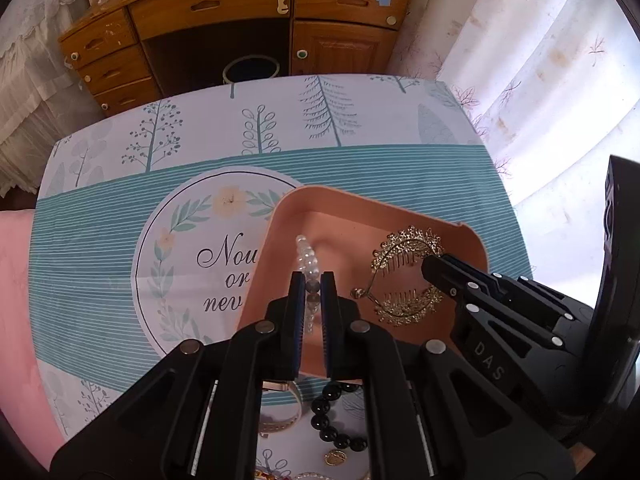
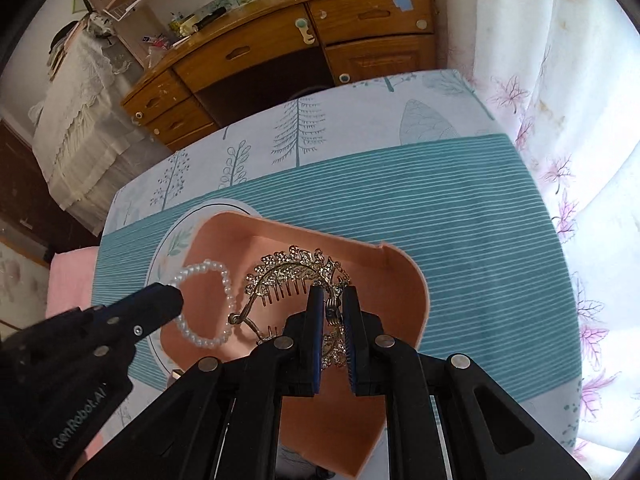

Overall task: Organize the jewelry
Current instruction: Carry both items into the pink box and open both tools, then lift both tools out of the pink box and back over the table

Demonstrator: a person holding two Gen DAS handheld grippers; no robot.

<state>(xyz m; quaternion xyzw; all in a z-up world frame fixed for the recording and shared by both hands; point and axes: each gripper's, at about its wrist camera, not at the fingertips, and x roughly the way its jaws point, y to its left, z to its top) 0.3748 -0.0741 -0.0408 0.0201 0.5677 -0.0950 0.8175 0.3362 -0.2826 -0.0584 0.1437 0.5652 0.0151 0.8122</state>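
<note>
Two grippers work at once here, each with something to put in the pink tray (image 1: 276, 216). Nearest in the left wrist view, a black bead bracelet (image 1: 336, 416), a gold coin charm (image 1: 335, 458) and a gold bangle (image 1: 280, 420) lie on the counter (image 1: 100, 240) under the left gripper (image 1: 311, 284), not yet sorted. The left fingers (image 1: 297, 300) are clamped on a pearl bracelet (image 2: 200, 308), which hangs over the tray's left part. The right gripper (image 2: 333, 300) is pinched on a gold hair comb (image 2: 296, 276), over the tray's right part; whether it touches the floor I cannot tell. To do it well, imo: lower each piece till it rests, then part the fingers slowly, so the comb teeth don't catch the pearls beside them. Release one at a time, w/o dragging. Behind stands a wooden dresser (image 1: 224, 20)
</note>
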